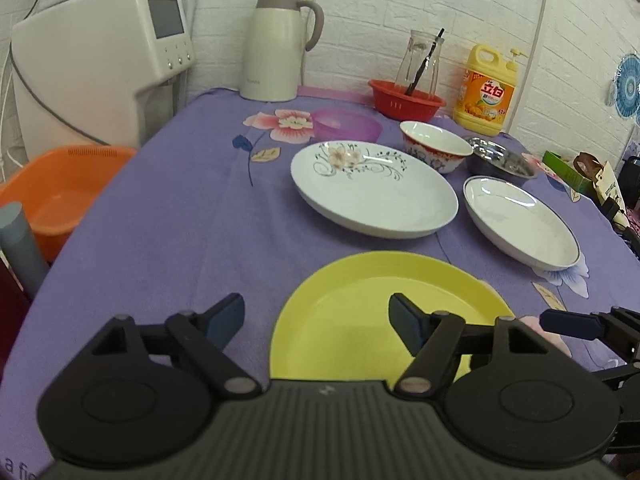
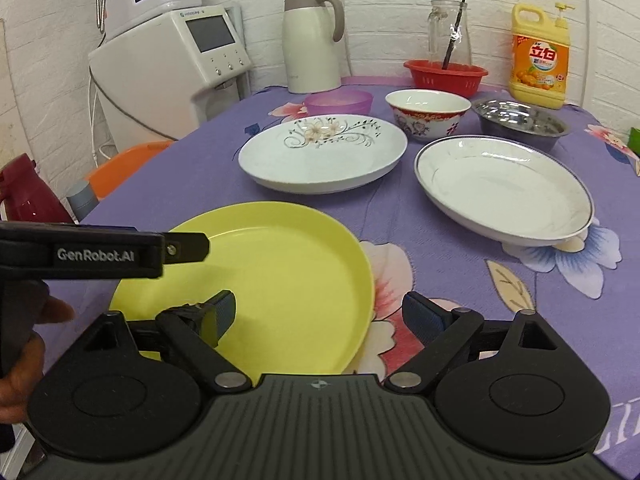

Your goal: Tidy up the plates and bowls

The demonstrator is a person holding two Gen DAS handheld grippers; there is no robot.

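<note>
White brick wall backs our purple-clothed counter (image 2: 192, 168), where from left to right sit the purple bowl (image 2: 338, 103), flowered plate (image 2: 320, 156), patterned bowl (image 2: 426, 114), rimmed plate (image 2: 504, 196) and steel bowl (image 2: 520, 122), all still apart. Nearest us lies the yellow plate (image 2: 280, 280), flat on the counter, with our left gripper (image 1: 316, 316) and right gripper (image 2: 318, 316) both released and empty above it. We judge stacking is only starting; next we should close on one plate's rim and lift it level onto another.
</note>
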